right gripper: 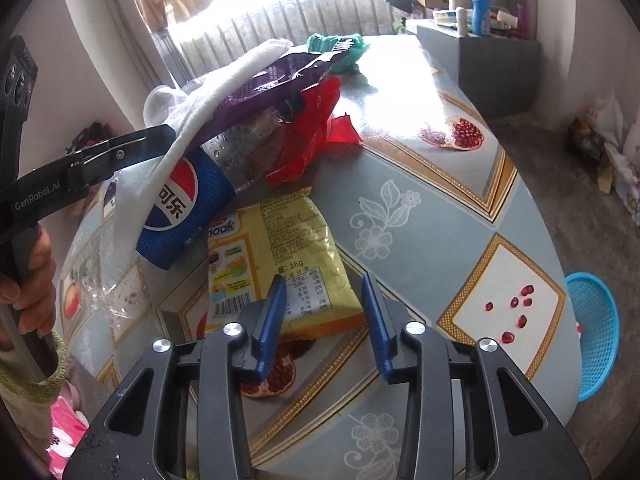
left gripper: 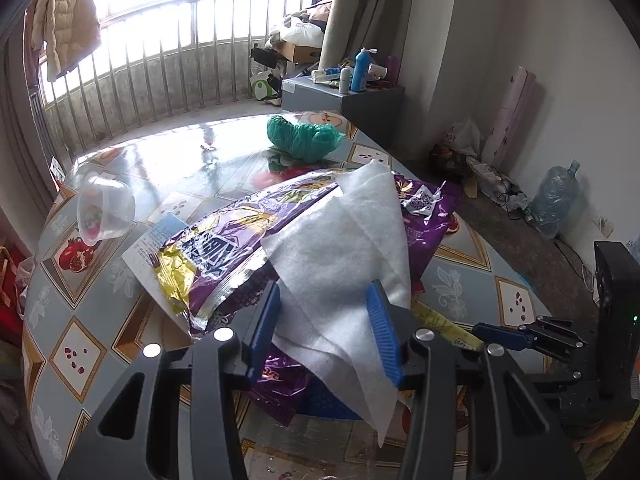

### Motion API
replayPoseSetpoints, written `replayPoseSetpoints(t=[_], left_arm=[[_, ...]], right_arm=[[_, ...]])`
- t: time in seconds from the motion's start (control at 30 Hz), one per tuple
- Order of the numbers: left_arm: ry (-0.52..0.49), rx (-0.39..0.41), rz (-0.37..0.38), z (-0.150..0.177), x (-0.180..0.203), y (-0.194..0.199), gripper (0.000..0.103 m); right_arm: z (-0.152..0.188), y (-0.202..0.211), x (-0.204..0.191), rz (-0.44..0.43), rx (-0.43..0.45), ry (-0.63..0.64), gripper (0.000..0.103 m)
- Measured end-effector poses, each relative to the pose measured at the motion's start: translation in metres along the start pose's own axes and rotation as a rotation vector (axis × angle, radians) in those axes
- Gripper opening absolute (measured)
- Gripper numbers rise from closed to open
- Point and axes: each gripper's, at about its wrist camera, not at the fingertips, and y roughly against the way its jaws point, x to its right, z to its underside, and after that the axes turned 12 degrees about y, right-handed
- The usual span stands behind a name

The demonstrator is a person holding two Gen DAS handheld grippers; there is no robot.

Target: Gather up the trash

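Observation:
On the patterned round table (left gripper: 96, 308) a white cloth sheet (left gripper: 340, 240) is draped over a purple snack bag (left gripper: 248, 232). My left gripper (left gripper: 325, 286) stands open with the cloth's lower part between its blue fingers; whether a pad touches it is unclear. A yellow snack packet (right gripper: 280, 240) lies flat in front of a crushed Pepsi bottle (right gripper: 188, 200) and a red wrapper (right gripper: 312, 132). My right gripper (right gripper: 324, 280) is open just over the packet's near end, its fingers on either side. A green plastic bag (left gripper: 304, 140) and a clear plastic cup (left gripper: 104, 208) lie further off.
A blue mesh basket (right gripper: 596, 332) sits on the floor below the table edge. A grey box (left gripper: 348, 92) with bottles on top stands beyond the table, by a metal railing (left gripper: 160, 68). A water jug (left gripper: 556, 200) and floor clutter lie along the right wall.

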Motion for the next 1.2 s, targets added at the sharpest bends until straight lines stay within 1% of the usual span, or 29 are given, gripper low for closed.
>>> replayPoseSetpoints(t=[0.03,0.07,0.13,0.2,0.33,0.4,0.5,0.63,1.1,1.2], left_arm=[[-0.001,-0.001,-0.003,0.0,0.0,0.0,0.039],[-0.002,-0.001,-0.006,0.001,-0.001,-0.001,0.037],[-0.002,0.002,-0.01,0.002,-0.003,0.0,0.031],[0.001,0.004,-0.011,0.002,-0.004,0.0,0.026],[0.012,0.014,-0.015,0.0,-0.007,0.002,0.015],[0.017,0.021,-0.014,-0.001,-0.009,0.004,0.011],[0.022,0.033,-0.014,-0.001,-0.011,0.007,0.007],[0.033,0.063,0.0,-0.003,-0.013,0.017,0.005],[0.058,0.181,0.033,-0.012,-0.017,0.062,0.004],[0.059,0.2,0.036,-0.013,-0.016,0.069,0.004]], right_arm=[[0.001,0.001,-0.001,0.006,-0.002,0.006,0.029],[0.001,0.001,-0.001,0.011,-0.006,0.008,0.022],[0.0,-0.001,0.001,0.018,-0.011,0.006,0.017],[0.0,-0.002,0.003,0.019,-0.015,0.0,0.01],[-0.001,-0.002,0.009,0.008,-0.015,-0.016,0.006],[0.0,-0.001,0.011,0.001,-0.011,-0.022,0.002],[-0.003,-0.001,0.016,-0.007,-0.001,-0.031,0.0],[-0.003,0.008,0.016,-0.017,0.015,-0.042,0.0],[-0.009,0.043,0.023,-0.043,0.094,-0.082,0.0],[-0.008,0.046,0.023,-0.084,0.095,-0.096,0.0]])
